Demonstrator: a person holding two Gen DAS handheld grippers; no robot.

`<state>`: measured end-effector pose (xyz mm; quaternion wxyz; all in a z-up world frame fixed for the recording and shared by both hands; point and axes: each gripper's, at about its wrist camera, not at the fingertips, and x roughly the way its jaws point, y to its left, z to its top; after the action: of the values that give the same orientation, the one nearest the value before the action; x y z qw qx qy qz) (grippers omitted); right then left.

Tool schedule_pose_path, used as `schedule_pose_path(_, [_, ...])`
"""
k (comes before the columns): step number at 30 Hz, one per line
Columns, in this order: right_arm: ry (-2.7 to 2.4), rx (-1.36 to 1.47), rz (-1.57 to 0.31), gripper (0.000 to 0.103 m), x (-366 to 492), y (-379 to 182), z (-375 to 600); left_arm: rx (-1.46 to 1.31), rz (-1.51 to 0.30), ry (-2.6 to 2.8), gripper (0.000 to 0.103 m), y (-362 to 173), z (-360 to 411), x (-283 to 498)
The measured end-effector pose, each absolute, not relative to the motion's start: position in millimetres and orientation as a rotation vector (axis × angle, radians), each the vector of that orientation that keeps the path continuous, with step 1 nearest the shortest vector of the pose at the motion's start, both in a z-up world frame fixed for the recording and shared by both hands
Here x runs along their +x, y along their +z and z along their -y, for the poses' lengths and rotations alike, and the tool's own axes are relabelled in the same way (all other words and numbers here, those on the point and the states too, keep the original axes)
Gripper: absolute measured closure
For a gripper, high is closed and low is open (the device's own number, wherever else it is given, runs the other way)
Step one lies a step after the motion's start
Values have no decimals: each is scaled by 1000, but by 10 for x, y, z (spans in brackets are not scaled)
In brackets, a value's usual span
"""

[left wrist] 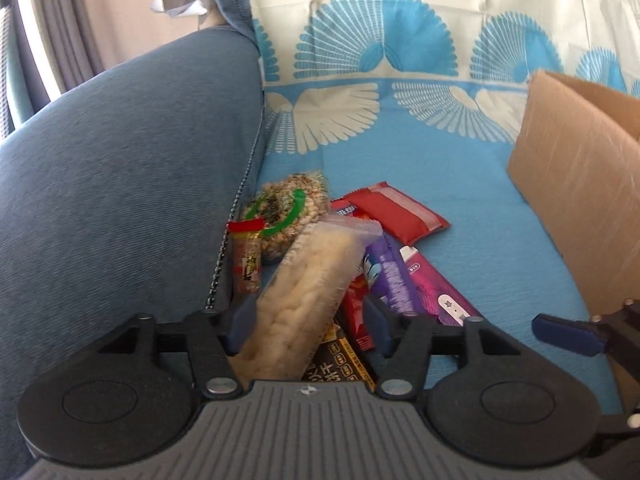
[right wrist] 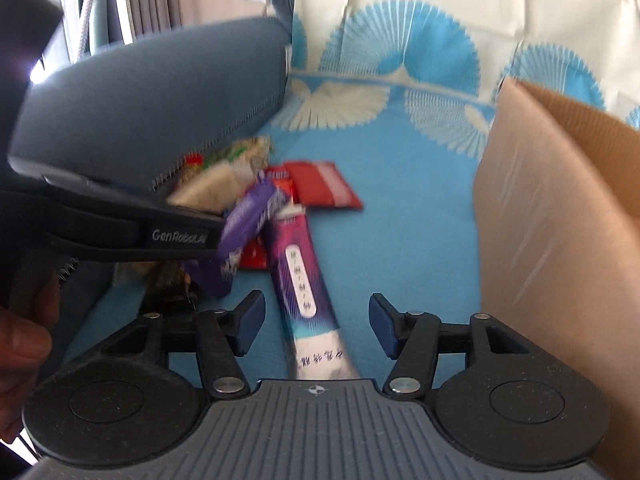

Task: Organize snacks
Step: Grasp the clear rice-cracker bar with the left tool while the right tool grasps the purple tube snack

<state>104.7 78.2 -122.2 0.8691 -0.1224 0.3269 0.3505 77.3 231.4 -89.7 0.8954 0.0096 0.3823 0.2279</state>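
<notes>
left tongs [left wrist: 308, 326]: spread wide, pads either side of the rice cracker pack [left wrist: 304, 300]; the left pad looks to touch the wrapper, the right pad stands apart from it, so nothing is pinched.
right tongs [right wrist: 318, 326]: released, pads well apart, the magenta stick pack [right wrist: 298, 276] lying on the cover between them, touching neither.
only in left view: clear bag of puffed grains with a green ring [left wrist: 290, 212], a small red-capped packet [left wrist: 248, 256] against the armrest, and a dark pack with yellow print [left wrist: 340, 364] under the cracker pack; one blue pad of the right tongs shows at the far right edge.
only in right view: the left tool's black side, a thumb [right wrist: 20, 344] at the left edge, and the purple wrapper [right wrist: 248, 224] beside the tool's tip; the heap is blurred.
writing: "genrobot.ai" on the tool's side [right wrist: 180, 236]; small characters on the magenta pack's white label, too small to read.
snacks: heaped by the grey-blue armrest [left wrist: 120, 160], with a flat red packet [left wrist: 400, 212] at the back.
surface: sofa seat under a blue cover with white fan motifs [left wrist: 460, 200].
box: cardboard box [left wrist: 576, 184] standing to the right, apart from the heap.
room: curtain folds beyond the armrest, upper left.
</notes>
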Motion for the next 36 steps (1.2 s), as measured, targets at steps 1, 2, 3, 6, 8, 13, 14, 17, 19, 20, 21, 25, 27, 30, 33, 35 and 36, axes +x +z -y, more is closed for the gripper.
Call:
schedule_pose_path(1, [727,-263,-697,44,1061,-1259,-803,28,-795,476,38,-906,-2309,785])
schedule_pose_path(2, [721,-265,-709,44,1083,-1290,-819,31,-795,478,38,-908,-2312,782])
schedule_pose_path(3, [716,-264,-721,44,1104,-1316,-826,36,-795,483,42,-915,-2316,785])
schedule_pose_path(6, [716,-258,-717,61,1116,-1325,-817,57,-797,507,55,-912,-2323,780])
schedule_pose_path(8, [726,-255,-718,67,1118,-1331,-793,62,-797,510,60,-905,-2328,772])
schedule_pose_path(13, [744,-248,-724,77,1062,-1287,-694,9,-766,509,73,-811,-2356,678])
schedule_pose_path(14, [748,-247,-718,77,1024,-1250,-657,-11,-753,500,73,-780,-2367,647])
schedule_pose_path(17, [775,-247,-697,78,919,-1149,-562,-38,-714,474,73,-690,-2344,527])
schedule_pose_path(19, [783,-264,-690,78,837,-1125,-503,-57,-691,448,73,-621,-2322,449])
schedule_pose_path(20, [789,-273,-693,78,791,-1127,-480,-69,-684,438,73,-589,-2309,405])
schedule_pose_path(21, [793,-281,-696,78,751,-1122,-466,-98,-684,428,73,-562,-2307,363])
schedule_pose_path(25, [803,-322,-696,78,587,-1109,-418,-203,-751,367,73,-490,-2263,243])
schedule_pose_path(27, [807,-331,-708,78,528,-1101,-381,-219,-830,335,73,-498,-2239,238])
schedule_pose_path(30, [806,-335,-735,78,447,-1095,-328,-210,-971,273,73,-517,-2208,262])
schedule_pose_path(33, [805,-342,-766,78,415,-1122,-297,-231,-1063,218,73,-523,-2185,247])
schedule_pose_path(35, [808,-343,-781,76,405,-1139,-295,-239,-1066,215,71,-520,-2178,227])
schedule_pose_path(36, [814,-340,-786,74,403,-1145,-292,-246,-1056,223,66,-519,-2182,203])
